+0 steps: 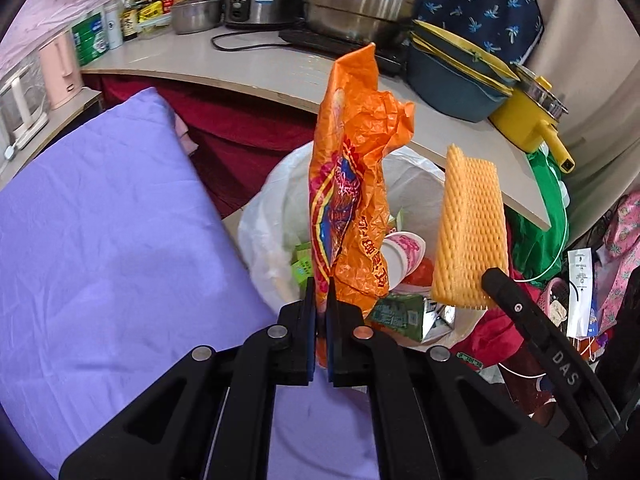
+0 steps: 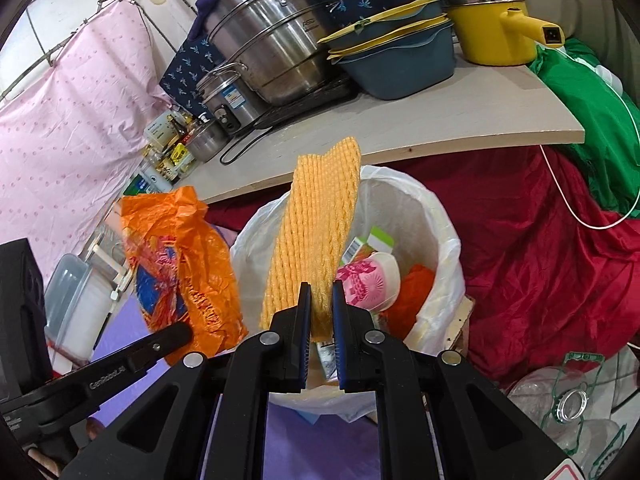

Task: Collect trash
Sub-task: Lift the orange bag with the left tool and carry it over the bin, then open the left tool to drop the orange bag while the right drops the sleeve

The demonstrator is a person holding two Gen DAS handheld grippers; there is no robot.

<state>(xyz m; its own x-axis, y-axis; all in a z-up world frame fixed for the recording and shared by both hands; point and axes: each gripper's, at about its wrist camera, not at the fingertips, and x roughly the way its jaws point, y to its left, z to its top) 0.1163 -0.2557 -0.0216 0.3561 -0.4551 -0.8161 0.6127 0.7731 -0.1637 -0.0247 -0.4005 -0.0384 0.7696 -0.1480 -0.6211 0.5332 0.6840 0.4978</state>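
Trash in both hands right now. Our left gripper has its jaws clenched on the bottom edge of a crinkly orange plastic bag, which stands up tall in front of the left wrist camera. Our right gripper is pinching the lower end of a yellow foam net sleeve, the kind that comes around fruit, and that one sticks up and leans a bit to the right.

Both pieces are up in the air over or right next to the bin, a round one lined with a white plastic bag. From the right wrist view the foam sleeve is over the bin's opening, and the orange bag sits off to the left of the rim. Already inside we can see a pink and white cup, some green cartons and something orange-red.

Around it: a purple sheet on the left, dark red cloth under and beside the counter, and on the counter a big steel pot, stacked blue basins and a yellow pot with a long handle. The bin itself sits just below the counter's edge.
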